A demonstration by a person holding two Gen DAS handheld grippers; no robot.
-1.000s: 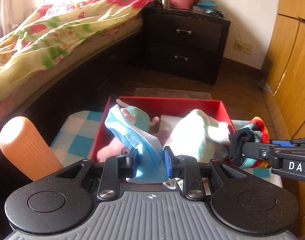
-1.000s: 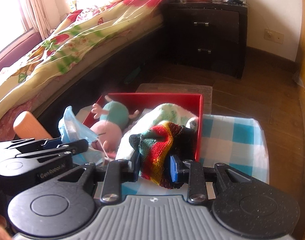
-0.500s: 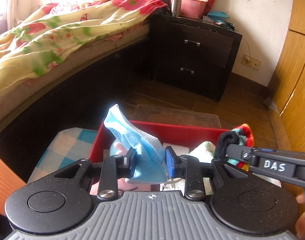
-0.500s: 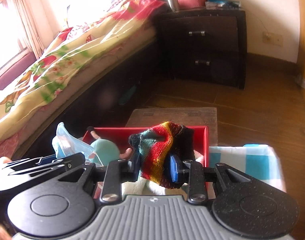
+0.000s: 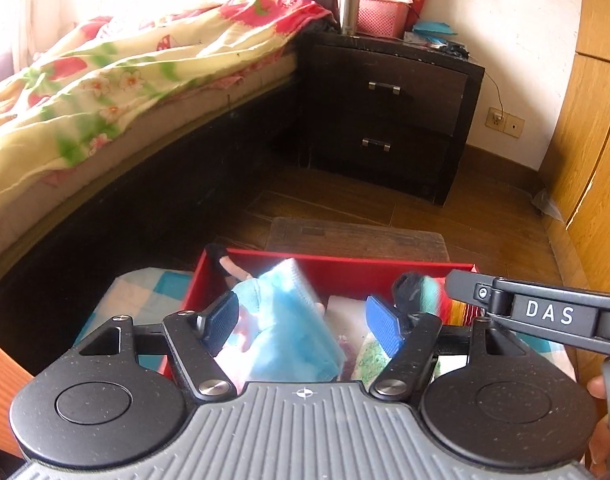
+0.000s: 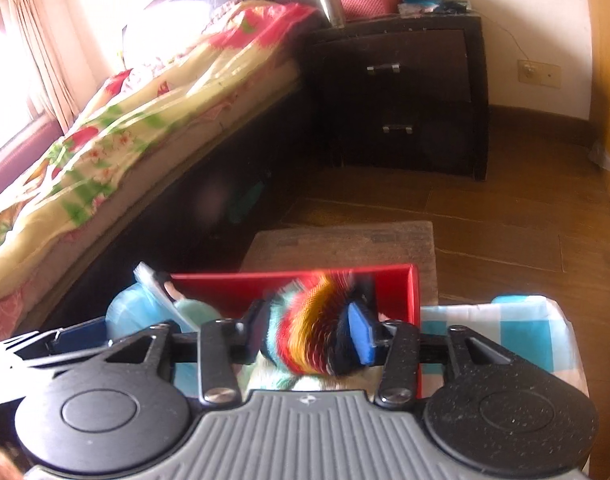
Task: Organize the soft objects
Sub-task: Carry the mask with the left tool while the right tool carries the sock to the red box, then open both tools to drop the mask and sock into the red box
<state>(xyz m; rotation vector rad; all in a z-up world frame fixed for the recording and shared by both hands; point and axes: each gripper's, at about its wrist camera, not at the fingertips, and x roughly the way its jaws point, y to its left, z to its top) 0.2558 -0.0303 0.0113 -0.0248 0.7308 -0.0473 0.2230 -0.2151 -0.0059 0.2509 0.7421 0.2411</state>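
A red box (image 5: pixel 345 268) sits on a blue-checked cloth (image 5: pixel 145 300) and holds a pink plush toy and a white-green cloth. My left gripper (image 5: pixel 303 320) is open above the box; the blue face mask (image 5: pixel 293 332) hangs blurred between its spread jaws, free of the pads. My right gripper (image 6: pixel 311 330) is open above the box (image 6: pixel 393 284); the striped knit sock (image 6: pixel 317 328) is blurred between its jaws. The right gripper's arm (image 5: pixel 545 312) crosses the left wrist view at right.
A bed with a floral quilt (image 5: pixel 125 92) runs along the left. A dark nightstand (image 5: pixel 389 116) stands behind, with a pink basket (image 5: pixel 381 16) and steel flask on it. A brown mat (image 5: pixel 357 236) lies behind the box. Wooden wardrobe (image 5: pixel 593 160) at right.
Both grippers have opened over the box. The mask and the sock, held tight half a second ago, are now loose and blurred between the spread jaws.
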